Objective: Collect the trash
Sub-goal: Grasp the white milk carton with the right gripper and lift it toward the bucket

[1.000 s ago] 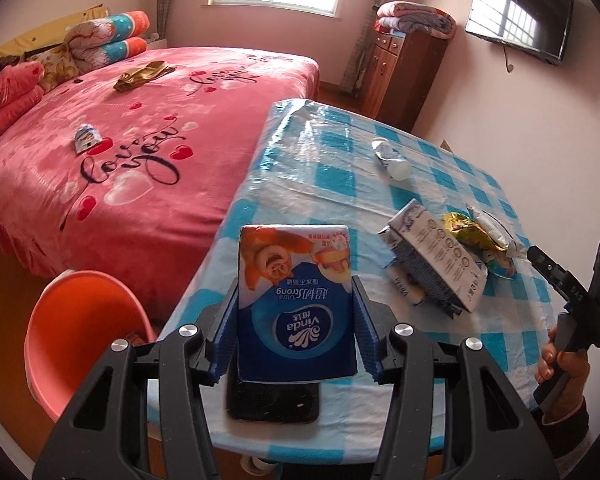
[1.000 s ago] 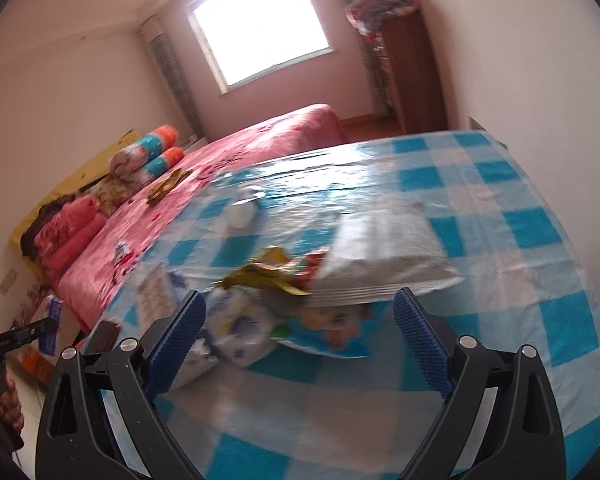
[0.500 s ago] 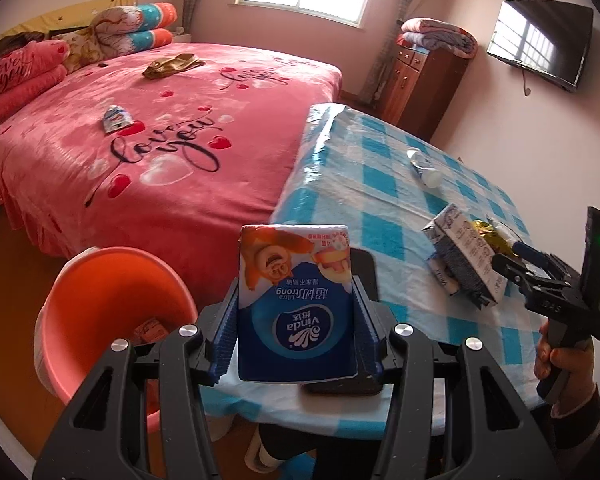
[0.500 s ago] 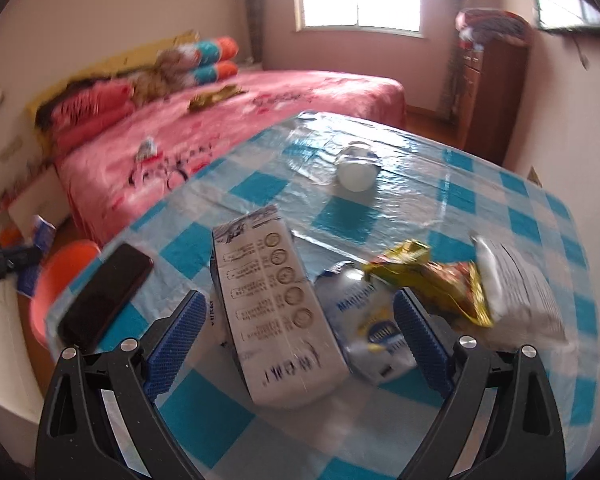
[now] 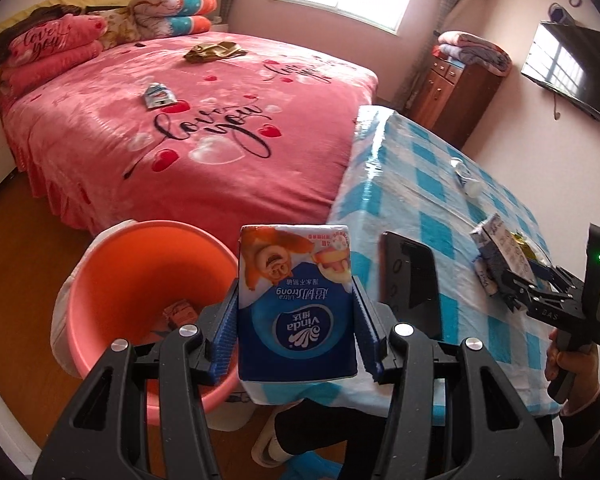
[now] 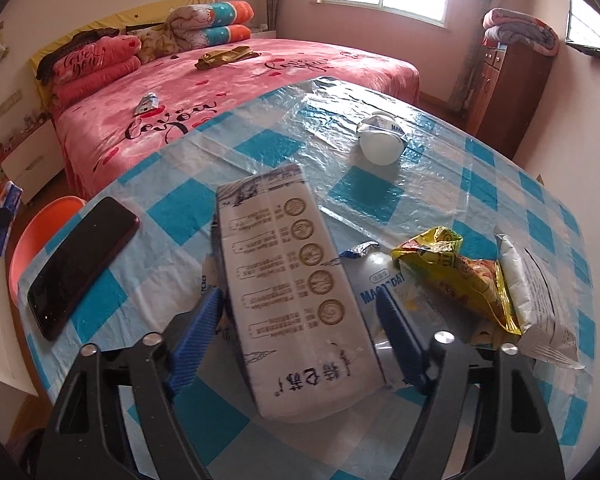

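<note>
Two tools are busy at once, and that is where trouble could start. The left tool (image 5: 296, 320) is clamped on a blue and white soft pack of tissues (image 5: 296, 304), carried in the air just beside the round orange plastic bucket (image 5: 100, 276) on the floor by the blue-checked bench (image 5: 432, 208). The pack hangs over the bucket's near rim, not its middle; I reckon a release here could bounce it onto the floor. The right tool (image 6: 300, 340) is closing, its jaws either side of a flattened grey-white printed milk carton (image 6: 288, 280) lying on the bench, not yet pinching. The carton overlaps a blue-white pouch (image 6: 380, 284), so the far jaw may catch that too. A black phone (image 6: 80, 264) lies close by and might get nudged.
</note>
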A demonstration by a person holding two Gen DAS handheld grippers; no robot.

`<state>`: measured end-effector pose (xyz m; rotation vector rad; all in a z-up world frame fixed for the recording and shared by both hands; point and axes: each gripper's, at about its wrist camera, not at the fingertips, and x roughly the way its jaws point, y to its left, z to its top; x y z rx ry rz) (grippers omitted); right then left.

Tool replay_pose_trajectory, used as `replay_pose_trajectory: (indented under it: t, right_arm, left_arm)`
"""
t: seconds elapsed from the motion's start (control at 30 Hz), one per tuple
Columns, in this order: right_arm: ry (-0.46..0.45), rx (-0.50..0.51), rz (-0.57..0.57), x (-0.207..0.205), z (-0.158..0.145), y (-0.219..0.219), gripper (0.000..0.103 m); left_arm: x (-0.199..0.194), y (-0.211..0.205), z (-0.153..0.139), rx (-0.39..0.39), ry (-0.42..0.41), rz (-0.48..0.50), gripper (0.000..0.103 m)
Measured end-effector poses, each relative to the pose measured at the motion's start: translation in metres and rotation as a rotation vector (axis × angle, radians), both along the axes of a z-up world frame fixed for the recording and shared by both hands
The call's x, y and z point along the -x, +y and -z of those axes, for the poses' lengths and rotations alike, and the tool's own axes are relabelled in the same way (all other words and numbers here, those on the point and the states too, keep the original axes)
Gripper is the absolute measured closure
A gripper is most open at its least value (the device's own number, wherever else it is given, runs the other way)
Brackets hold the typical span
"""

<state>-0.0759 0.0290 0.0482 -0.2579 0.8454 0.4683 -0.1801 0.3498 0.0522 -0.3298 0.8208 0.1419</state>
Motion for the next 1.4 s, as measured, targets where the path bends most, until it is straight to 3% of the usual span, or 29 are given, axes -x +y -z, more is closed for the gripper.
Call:
replay_pose_trajectory:
  t: [0.2, 0.57, 0.8, 1.1, 1.4]
  right_arm:
    - [-0.007, 0.004, -0.011, 0.005, 0.001, 0.002, 0.04]
    - [-0.027, 0.007, 0.011, 0.008, -0.004, 0.0, 0.041]
    - [-0.034, -0.056, -0.028, 0.014, -0.03, 0.018, 0.041]
    - [0.006, -0.166, -0.228, 0.026, -0.072, 0.096, 0.041]
    - [0.116, -0.184, -0.464, 0.051, -0.072, 0.207, 0.041]
  left_arm:
    - [0.005, 0.015, 0.002, 0.0, -0.001, -0.048, 0.05]
    - [0.01, 0.032, 0.012, -0.001, 0.015, -0.093, 0.05]
    - [0.016, 0.05, 0.018, 0.01, 0.02, -0.147, 0.05]
    - [0.031, 0.083, 0.037, 0.029, 0.034, -0.234, 0.05]
    - [0.039, 0.106, 0.063, 0.071, 0.058, -0.293, 0.05]
